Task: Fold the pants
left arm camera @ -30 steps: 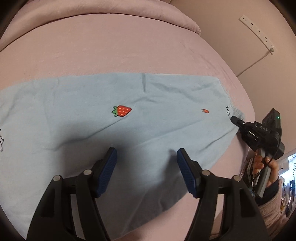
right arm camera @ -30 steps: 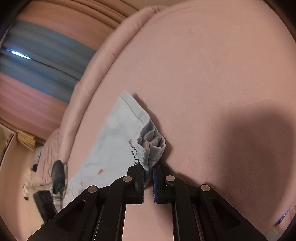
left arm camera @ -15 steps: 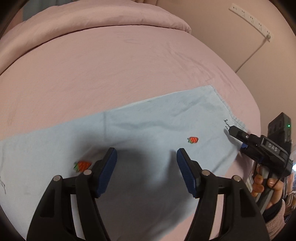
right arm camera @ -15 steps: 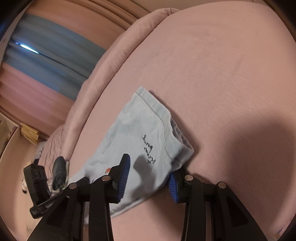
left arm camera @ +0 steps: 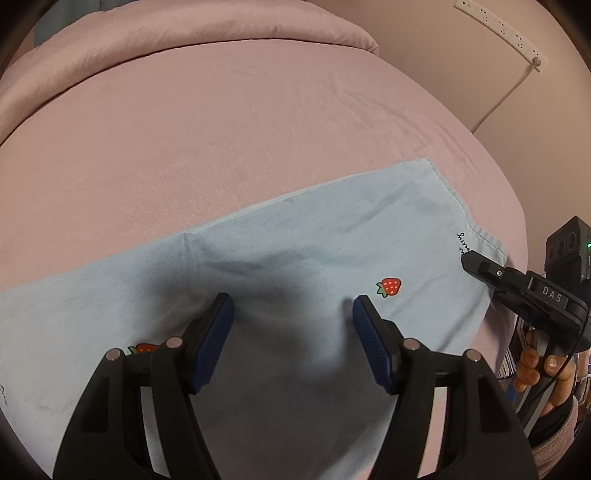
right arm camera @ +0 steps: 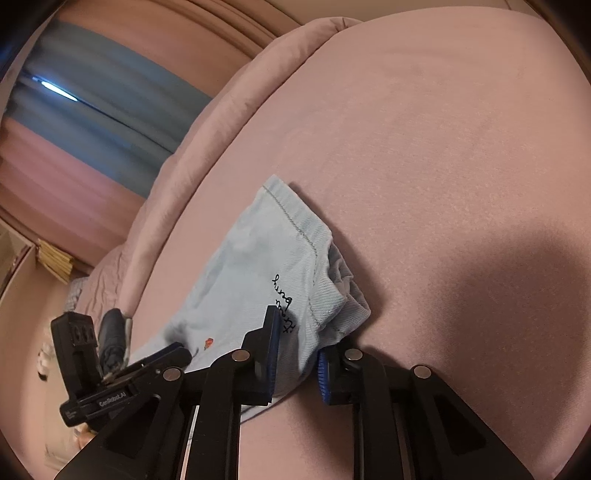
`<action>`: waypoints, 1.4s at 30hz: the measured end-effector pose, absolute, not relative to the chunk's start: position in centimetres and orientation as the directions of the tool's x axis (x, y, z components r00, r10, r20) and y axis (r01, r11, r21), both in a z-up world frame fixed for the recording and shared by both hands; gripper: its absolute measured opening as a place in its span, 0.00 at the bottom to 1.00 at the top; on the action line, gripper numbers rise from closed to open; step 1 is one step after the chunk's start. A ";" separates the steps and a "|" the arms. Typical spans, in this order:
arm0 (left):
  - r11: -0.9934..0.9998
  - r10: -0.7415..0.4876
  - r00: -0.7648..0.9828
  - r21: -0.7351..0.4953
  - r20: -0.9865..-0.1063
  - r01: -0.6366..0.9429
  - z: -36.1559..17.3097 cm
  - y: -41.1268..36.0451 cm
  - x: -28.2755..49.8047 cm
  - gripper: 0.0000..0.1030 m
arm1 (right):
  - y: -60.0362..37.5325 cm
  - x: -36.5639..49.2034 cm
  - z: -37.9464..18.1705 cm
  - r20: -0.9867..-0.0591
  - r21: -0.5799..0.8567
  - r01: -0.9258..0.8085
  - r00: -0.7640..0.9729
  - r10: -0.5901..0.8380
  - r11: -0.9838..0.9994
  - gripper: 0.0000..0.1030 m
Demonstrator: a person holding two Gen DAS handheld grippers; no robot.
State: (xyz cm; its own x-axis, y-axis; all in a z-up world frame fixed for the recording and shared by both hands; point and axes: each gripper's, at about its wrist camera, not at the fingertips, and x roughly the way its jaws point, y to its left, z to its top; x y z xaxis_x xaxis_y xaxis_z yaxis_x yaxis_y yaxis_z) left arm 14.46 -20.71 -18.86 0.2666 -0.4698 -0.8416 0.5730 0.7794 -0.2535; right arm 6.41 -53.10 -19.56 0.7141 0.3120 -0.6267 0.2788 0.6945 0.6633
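Observation:
Light blue pants with small strawberry prints lie flat across the pink bed. My left gripper is open and hovers over the middle of the fabric, holding nothing. In the right wrist view the hemmed end of the pants with black script lies on the bed. My right gripper is open, its jaws either side of the hem's near corner. It also shows in the left wrist view at the fabric's right end.
The pink bed sheet extends beyond the pants, with a rolled duvet at the far edge. A wall power strip and cord hang at upper right. Curtains and a shelf stand beyond the bed.
My right gripper let go of the bunched hem and opened; the hem now lies flatter. My left gripper moved rightward along the pants, staying open.

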 end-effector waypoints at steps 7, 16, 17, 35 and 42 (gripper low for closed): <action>0.776 -0.531 0.232 -0.359 -0.815 0.519 -18.9 -21.1 16.3 0.65 | -52.3 6.6 -17.4 -0.636 0.620 0.262 0.720 0.277 0.740 0.13; 0.728 -0.676 0.195 -0.603 -0.711 0.327 -18.4 -16.2 17.4 0.66 | -47.0 6.5 -11.5 -0.593 0.443 0.074 0.772 0.229 0.894 0.10; 0.709 -0.698 0.193 -0.625 -0.690 0.327 -18.0 -15.8 17.1 0.66 | -46.0 6.5 -11.1 -0.590 0.412 0.044 0.774 0.230 0.910 0.10; 0.505 -0.863 0.133 -0.848 -0.488 0.163 -18.4 -13.1 15.5 0.65 | -31.3 5.4 -12.5 -0.657 0.124 -0.337 0.677 0.332 0.933 0.09; 0.576 -0.810 0.239 -0.803 -0.536 0.152 -17.4 -9.2 15.3 0.11 | -29.7 5.0 -12.2 -0.659 0.102 -0.367 0.672 0.339 0.925 0.09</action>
